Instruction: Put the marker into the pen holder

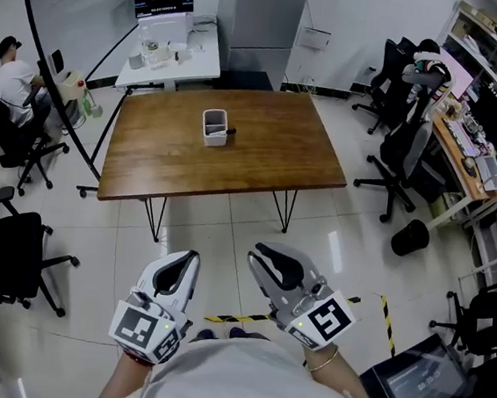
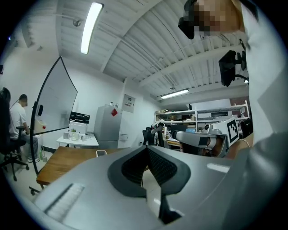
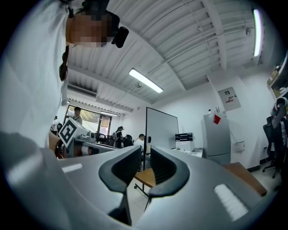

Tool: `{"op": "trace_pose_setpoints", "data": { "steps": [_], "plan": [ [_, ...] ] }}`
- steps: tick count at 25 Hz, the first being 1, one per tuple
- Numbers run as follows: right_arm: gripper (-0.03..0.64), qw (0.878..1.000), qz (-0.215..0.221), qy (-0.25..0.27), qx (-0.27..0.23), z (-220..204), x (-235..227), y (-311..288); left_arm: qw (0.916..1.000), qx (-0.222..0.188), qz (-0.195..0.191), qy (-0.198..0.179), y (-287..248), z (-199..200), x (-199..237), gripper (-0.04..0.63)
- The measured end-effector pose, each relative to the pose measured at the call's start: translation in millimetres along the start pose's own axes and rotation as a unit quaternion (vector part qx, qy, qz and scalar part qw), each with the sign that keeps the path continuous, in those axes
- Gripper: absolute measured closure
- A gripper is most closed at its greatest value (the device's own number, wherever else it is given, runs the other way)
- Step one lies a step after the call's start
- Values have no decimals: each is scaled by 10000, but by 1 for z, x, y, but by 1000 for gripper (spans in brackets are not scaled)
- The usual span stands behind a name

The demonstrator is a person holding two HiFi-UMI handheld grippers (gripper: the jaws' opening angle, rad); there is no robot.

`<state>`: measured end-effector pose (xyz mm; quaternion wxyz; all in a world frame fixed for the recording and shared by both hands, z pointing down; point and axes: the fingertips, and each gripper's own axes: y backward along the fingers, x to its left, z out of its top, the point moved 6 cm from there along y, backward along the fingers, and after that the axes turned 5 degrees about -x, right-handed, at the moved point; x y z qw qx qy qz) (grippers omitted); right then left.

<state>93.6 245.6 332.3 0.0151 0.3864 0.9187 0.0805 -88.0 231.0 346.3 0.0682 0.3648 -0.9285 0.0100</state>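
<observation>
- Tiled floor (image 1: 227,231) lies between the person and the counter (image 1: 271,156), which is well apart from both claws
- Left claw (image 1: 187,258) is pressed together at the tips and carries nothing
- Right claw (image 1: 258,255) is slightly spread, with a narrow gap and nothing in it
- Both point level toward the counter
- A white holder (image 1: 214,127) stands on the counter; the small dark thing just beside its right side is probably the marker (image 1: 230,132), too small to be sure
- Judged step: the approach, with nothing picked up yet
- The next move calls for closing in on the counter, lowering one claw to the marker, spreading it wider and pinching the barrel
</observation>
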Motion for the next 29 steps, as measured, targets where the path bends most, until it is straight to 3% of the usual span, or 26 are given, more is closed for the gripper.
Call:
{"op": "trace_pose_setpoints", "data": {
  "steps": [11,16,29],
  "plan": [
    [595,9984,-419,-163,352,-20,-1,25,9999,160,-65,14,6,-8,-13,594],
    [595,9980,-326,-178,513,-29,0,27,9996,273,77,61,9,-13,-8,594],
    [595,9978,-40,-196,634,-34,2,26,9993,362,-53,18,-1,-17,-20,594]
  ]
}}
